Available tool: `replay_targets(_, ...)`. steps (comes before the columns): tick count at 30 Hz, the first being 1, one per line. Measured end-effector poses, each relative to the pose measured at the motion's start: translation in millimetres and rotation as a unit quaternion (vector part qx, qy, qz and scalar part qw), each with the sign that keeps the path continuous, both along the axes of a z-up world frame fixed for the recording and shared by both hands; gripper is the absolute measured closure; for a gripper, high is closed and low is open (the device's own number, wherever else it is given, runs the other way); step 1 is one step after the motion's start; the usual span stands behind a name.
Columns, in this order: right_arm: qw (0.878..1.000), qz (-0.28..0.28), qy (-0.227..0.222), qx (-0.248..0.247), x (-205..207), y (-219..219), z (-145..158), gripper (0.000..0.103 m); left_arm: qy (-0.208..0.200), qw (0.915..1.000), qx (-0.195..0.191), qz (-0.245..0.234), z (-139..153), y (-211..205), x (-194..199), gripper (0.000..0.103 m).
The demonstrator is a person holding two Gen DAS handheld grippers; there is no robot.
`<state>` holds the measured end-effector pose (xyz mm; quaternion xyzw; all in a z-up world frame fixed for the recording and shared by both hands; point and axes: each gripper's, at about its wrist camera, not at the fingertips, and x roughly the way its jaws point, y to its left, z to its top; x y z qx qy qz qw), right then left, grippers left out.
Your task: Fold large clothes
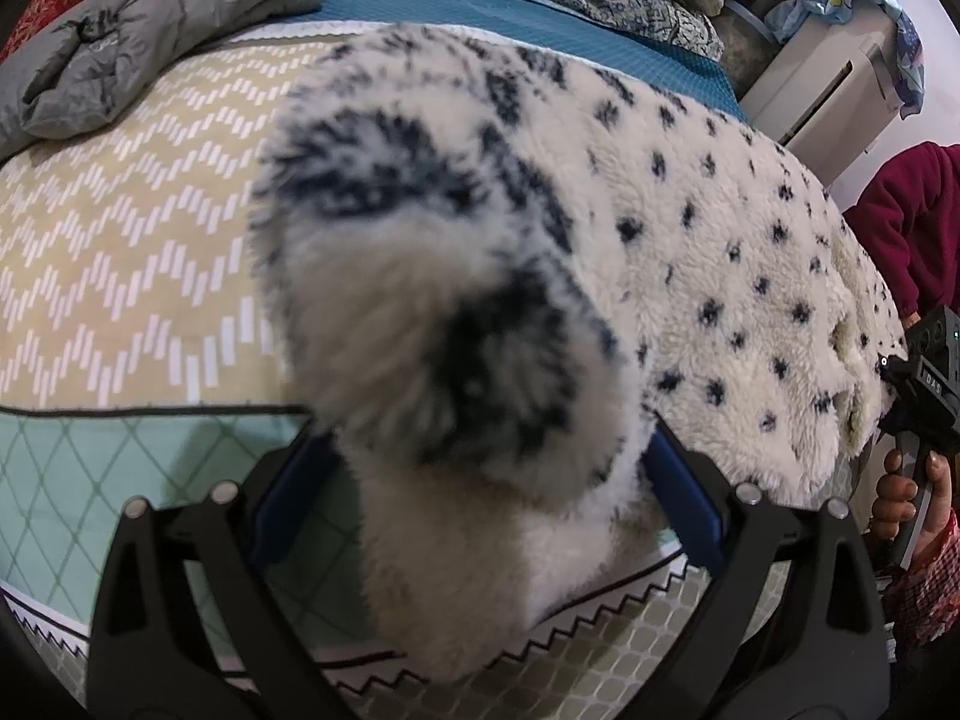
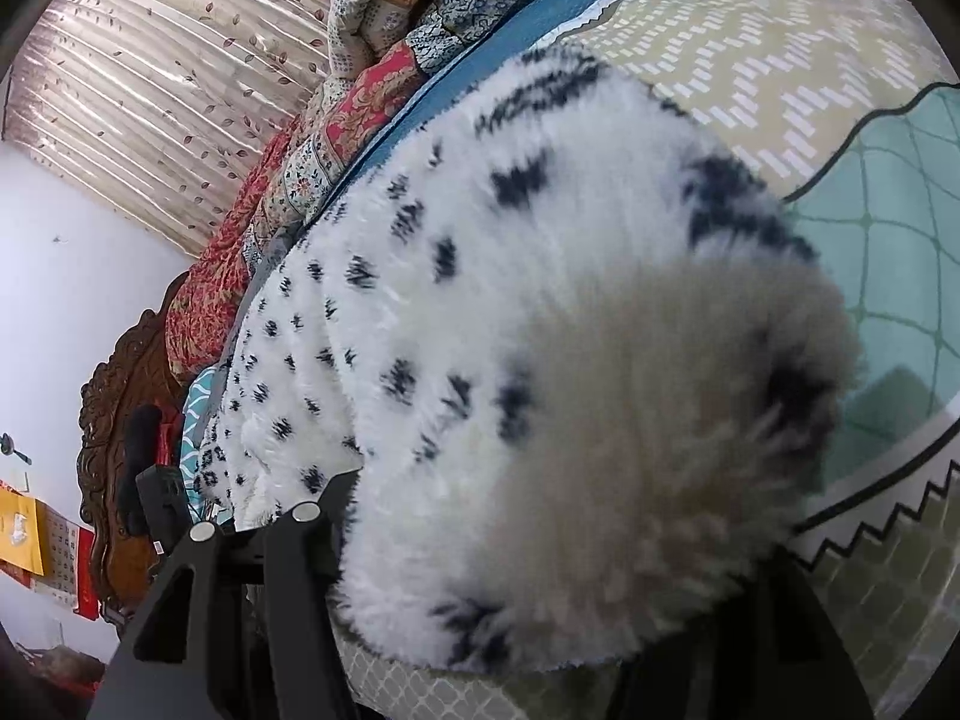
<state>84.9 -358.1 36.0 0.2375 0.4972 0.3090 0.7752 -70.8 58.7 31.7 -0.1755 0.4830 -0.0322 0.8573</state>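
Observation:
A fluffy white fleece garment with dark spots lies spread over the bed. A thick bunch of its near edge stands up between the blue pads of my left gripper, which is shut on it. In the right wrist view the same fleece is bunched over my right gripper. One black finger shows at its left and the other is hidden under the pile. The right gripper's body also shows at the fleece's right edge, held by a hand.
The bedspread is beige zigzag with a mint border. A grey jacket lies at the far left. Patterned quilts are piled at the back. A carved headboard and curtain stand beyond. A maroon sleeve is at the right.

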Motion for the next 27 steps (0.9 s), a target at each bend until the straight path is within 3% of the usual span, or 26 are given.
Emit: replay_targets(27, 1.0, -0.002, 0.0, -0.007, -1.7, 3.5, 0.3, 0.059, 0.014, 0.9998, -0.01, 0.002, 2.1, 3.4, 0.8, 0.009)
